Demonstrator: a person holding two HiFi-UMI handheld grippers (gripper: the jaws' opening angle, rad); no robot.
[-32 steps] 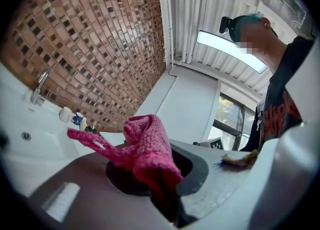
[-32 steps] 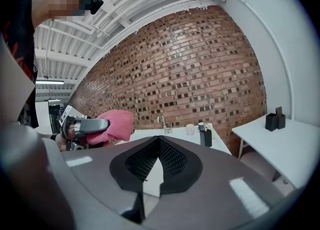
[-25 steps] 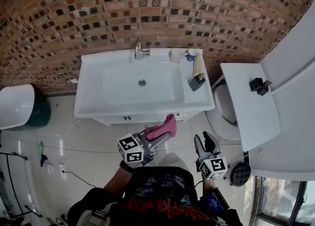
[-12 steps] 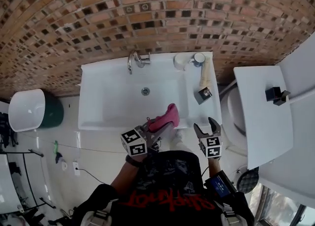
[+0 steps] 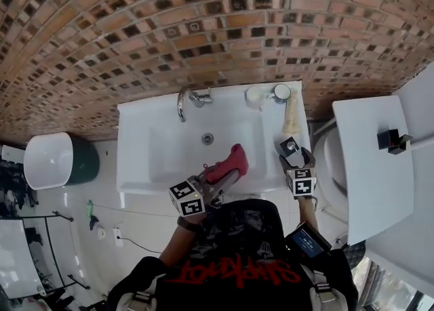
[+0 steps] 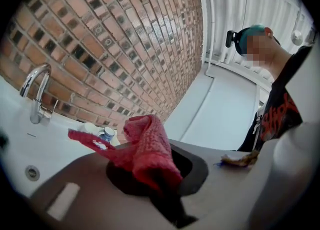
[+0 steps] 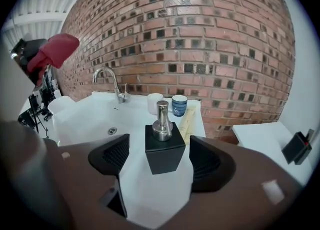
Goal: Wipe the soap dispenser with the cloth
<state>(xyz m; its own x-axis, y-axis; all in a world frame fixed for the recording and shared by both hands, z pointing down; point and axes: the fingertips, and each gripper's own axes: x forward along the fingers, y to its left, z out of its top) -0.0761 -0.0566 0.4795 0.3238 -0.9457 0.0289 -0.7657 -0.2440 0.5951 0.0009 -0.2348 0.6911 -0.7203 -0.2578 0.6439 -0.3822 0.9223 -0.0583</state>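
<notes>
Closest to me, the left gripper (image 5: pixel 220 181) was pinched tight on the red cloth (image 5: pixel 232 159). The cloth stood up out of its jaws over the front of the sink (image 5: pixel 135 160), at about four o'clock of the drain (image 5: pixel 208 139). At the cloth's three o'clock, the right gripper (image 5: pixel 294 159) had its jaws spread wide, having just been opening. The black soap dispenser (image 7: pixel 164 149) stood between them on the sink's right ledge, and neither pad touched it. Beyond the dispenser, at its twelve o'clock, a white cup (image 7: pixel 155 103) and a blue cup (image 7: pixel 179 105) stood side by side. The tap (image 5: pixel 186 99) rose at the drain's eleven o'clock, before the brick wall (image 5: pixel 203 25).
</notes>
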